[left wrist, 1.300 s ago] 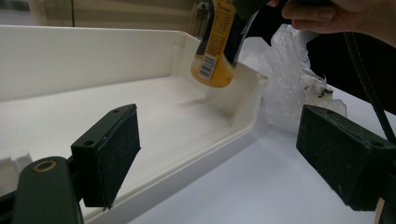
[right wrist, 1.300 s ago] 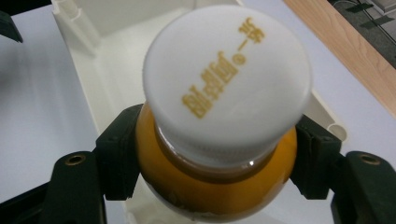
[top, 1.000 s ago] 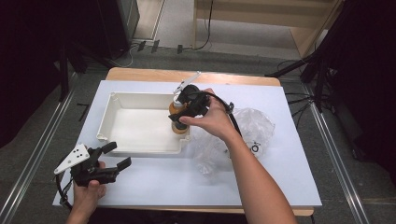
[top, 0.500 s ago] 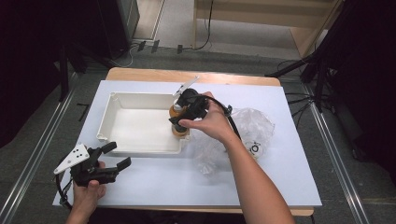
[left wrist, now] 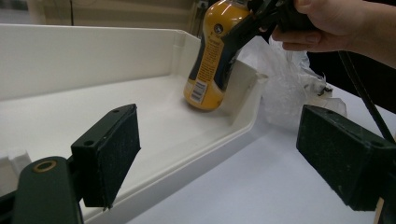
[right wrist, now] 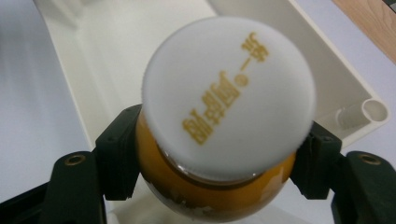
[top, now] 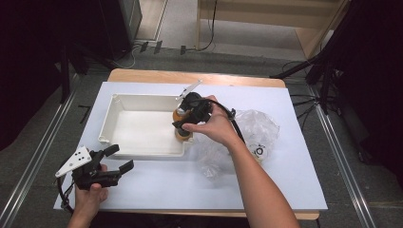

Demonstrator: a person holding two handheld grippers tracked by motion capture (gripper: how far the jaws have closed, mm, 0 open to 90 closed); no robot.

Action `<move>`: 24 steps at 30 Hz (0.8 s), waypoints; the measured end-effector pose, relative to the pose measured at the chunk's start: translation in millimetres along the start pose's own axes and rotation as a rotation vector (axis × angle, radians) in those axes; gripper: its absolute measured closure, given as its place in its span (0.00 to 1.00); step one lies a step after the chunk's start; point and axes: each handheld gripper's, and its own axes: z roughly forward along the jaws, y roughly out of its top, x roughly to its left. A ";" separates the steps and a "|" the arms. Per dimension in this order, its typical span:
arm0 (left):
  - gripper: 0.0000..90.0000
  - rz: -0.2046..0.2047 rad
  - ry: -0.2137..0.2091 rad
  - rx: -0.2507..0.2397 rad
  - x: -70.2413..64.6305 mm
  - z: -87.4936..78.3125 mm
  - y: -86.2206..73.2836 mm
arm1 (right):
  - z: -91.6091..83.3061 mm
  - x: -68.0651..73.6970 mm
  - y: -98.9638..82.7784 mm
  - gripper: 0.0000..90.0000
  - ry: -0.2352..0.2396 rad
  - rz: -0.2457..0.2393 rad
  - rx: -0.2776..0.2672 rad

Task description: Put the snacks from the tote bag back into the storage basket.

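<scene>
An orange bottle (top: 182, 124) (left wrist: 211, 56) with a white cap (right wrist: 229, 98) stands tilted in the near right corner of the white tray (top: 142, 102) (left wrist: 93, 60). My right gripper (top: 192, 116) (right wrist: 215, 163) comes down on it from above, jaws shut on the bottle just under the cap. The bottle's base touches the tray floor beside the right wall. My left gripper (top: 119, 158) (left wrist: 219, 158) rests low at the table's front left, open, pointing toward the tray with nothing between its pads.
A crumpled clear plastic bag (top: 247, 135) (left wrist: 289, 84) lies on the white table sheet (top: 285, 180) just right of the tray. Bare wooden table edge (top: 157, 76) shows behind. Cables and dark stands (top: 323, 71) sit on the floor beyond.
</scene>
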 end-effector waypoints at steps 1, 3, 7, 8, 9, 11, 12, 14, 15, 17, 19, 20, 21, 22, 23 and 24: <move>0.15 -0.001 -0.001 -0.001 -0.2 0.2 0.0 | 0.8 -0.2 -0.3 0.34 -0.002 -0.004 0.002; 0.15 0.000 0.000 -0.001 -0.3 0.0 0.1 | 2.6 0.1 -1.0 0.34 -0.005 -0.004 0.011; 0.15 -0.001 -0.001 -0.004 0.3 -0.6 0.1 | 5.1 0.0 -2.7 0.34 -0.002 -0.006 0.022; 0.15 -0.003 0.000 -0.003 0.3 -0.5 0.0 | 5.5 -0.2 -3.0 0.34 -0.001 -0.009 0.024; 0.15 -0.004 -0.001 -0.004 0.1 -0.3 -0.1 | 5.9 -0.3 -3.2 0.34 -0.003 -0.011 0.024; 0.15 -0.001 -0.001 -0.001 -0.2 0.4 -0.3 | 5.9 -0.3 -3.3 0.34 -0.004 -0.013 0.022; 0.15 -0.001 -0.005 0.000 -0.5 0.9 -0.5 | 6.1 -0.3 -3.2 0.34 -0.005 -0.013 0.023; 0.15 -0.001 -0.004 0.003 -0.7 1.2 -0.6 | 6.2 -0.1 -3.1 0.34 -0.004 -0.009 0.026; 0.15 0.000 -0.004 0.004 -0.7 1.2 -0.5 | 6.6 -0.4 -3.2 0.34 -0.002 -0.011 0.023; 0.15 0.002 -0.001 0.001 -0.3 1.0 -0.5 | 6.8 -0.6 -3.5 0.33 0.005 -0.002 0.023; 0.15 0.000 0.001 -0.001 -0.1 0.5 -0.4 | 7.0 -0.3 -3.6 0.33 0.007 -0.007 0.022; 0.15 0.000 0.000 -0.003 -0.1 0.3 -0.4 | 6.7 0.1 -3.5 0.33 0.003 -0.010 0.017; 0.15 -0.001 0.000 -0.003 -0.2 0.1 -0.3 | 5.2 -0.1 -3.3 0.31 0.008 -0.008 0.002; 0.15 0.000 0.000 -0.003 -0.3 0.0 -0.2 | 3.5 -0.3 -2.9 0.30 0.016 0.010 -0.007; 0.15 0.001 -0.001 -0.004 -0.5 0.0 -0.2 | 1.3 -1.7 -2.5 0.29 0.024 0.020 -0.028; 0.15 0.000 -0.003 -0.005 -0.9 0.1 -0.1 | -0.6 -2.3 -2.5 0.29 0.018 0.027 -0.039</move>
